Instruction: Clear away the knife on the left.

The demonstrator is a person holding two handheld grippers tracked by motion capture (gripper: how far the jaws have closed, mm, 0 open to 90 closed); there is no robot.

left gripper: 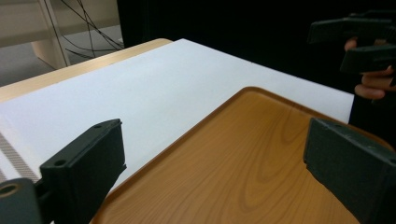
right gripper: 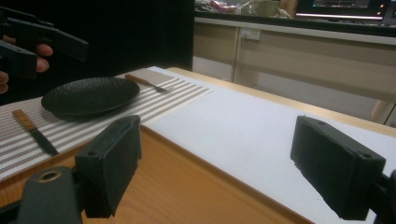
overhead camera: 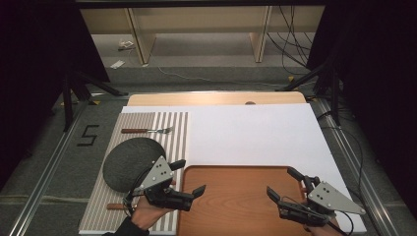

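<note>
A brown wooden tray [overhead camera: 236, 199] lies at the near edge of the table on a white sheet [overhead camera: 246, 132]. My left gripper [overhead camera: 191, 176] hovers open over the tray's left rim, nothing between its jaws; its own view looks across the tray [left gripper: 252, 163]. My right gripper [overhead camera: 282, 182] is open and empty over the tray's right part [right gripper: 187, 196]. A black plate [overhead camera: 129, 160] rests on a striped placemat [overhead camera: 172, 132] to the left, partly hidden by my left hand. A fork [overhead camera: 147, 130] lies beyond the plate, a knife [overhead camera: 115, 206] in front of it.
The far wooden table edge [overhead camera: 216, 98] borders the white sheet. Metal rails [overhead camera: 49, 167] and dark stand legs [overhead camera: 78, 88] flank the table. Cables [overhead camera: 290, 44] trail on the floor near pale shelving [overhead camera: 196, 29] behind.
</note>
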